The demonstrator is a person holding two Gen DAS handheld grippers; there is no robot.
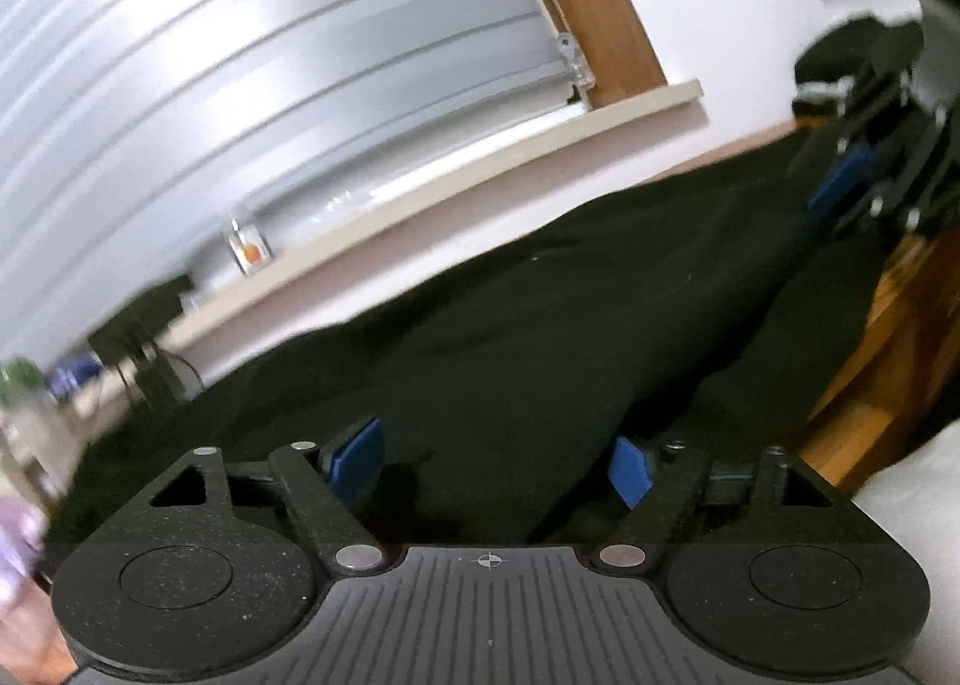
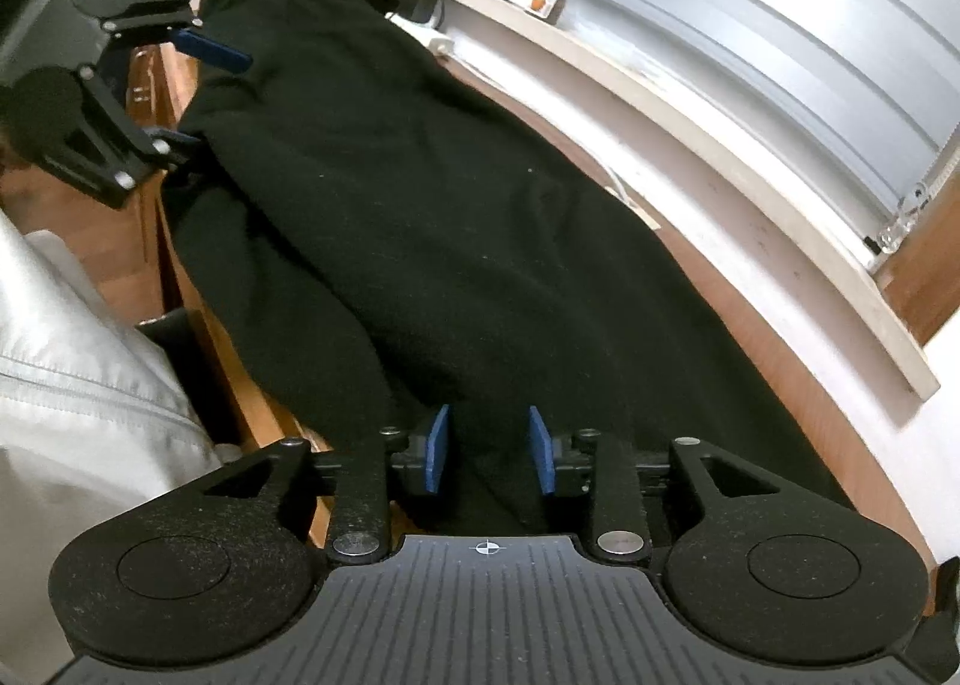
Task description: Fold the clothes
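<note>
Jar (image 1: pixel 247 251) on sill (image 1: pixel 480 168), contents unclear

A narrow wooden table (image 2: pixel 774 361) beside a white wall, a long black garment (image 2: pixel 420 217) lay stretched along its top, covering most of it, one edge drooping over the table's near side
</note>
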